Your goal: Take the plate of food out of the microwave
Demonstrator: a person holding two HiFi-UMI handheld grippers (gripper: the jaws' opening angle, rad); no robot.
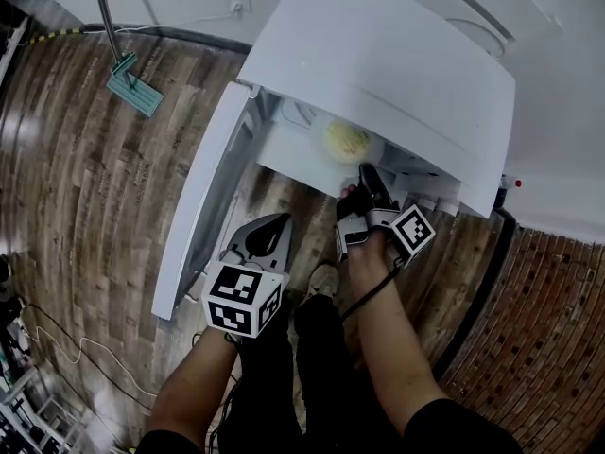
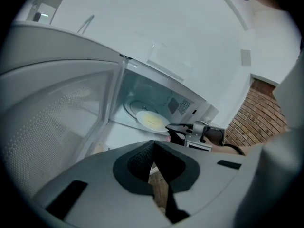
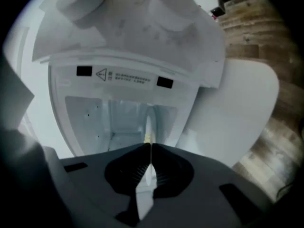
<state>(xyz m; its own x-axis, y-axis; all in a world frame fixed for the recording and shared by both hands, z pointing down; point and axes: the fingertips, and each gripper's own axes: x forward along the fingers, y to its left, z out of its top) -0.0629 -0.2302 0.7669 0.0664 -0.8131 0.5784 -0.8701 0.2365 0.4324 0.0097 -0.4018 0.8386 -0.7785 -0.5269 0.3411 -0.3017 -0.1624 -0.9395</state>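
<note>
The white microwave (image 1: 378, 55) stands with its door (image 1: 203, 197) swung wide to the left. Inside it lies a white plate (image 1: 348, 142) with pale yellow food. My right gripper (image 1: 369, 180) reaches into the opening and is shut on the plate's near rim. In the right gripper view the plate (image 3: 148, 127) shows edge-on, pinched between the jaws of the right gripper (image 3: 150, 151). The left gripper view also takes in the plate (image 2: 152, 121) and the right gripper (image 2: 172, 128). My left gripper (image 1: 269, 230) hangs back below the door, shut on nothing.
A teal floor mop (image 1: 132, 83) leans by the wall at the upper left, near a wall socket (image 1: 236, 3). Wooden flooring (image 1: 85, 187) runs below the door, and a brick-patterned strip (image 1: 548, 329) lies at the right. The person's legs and a shoe (image 1: 323, 280) are under the grippers.
</note>
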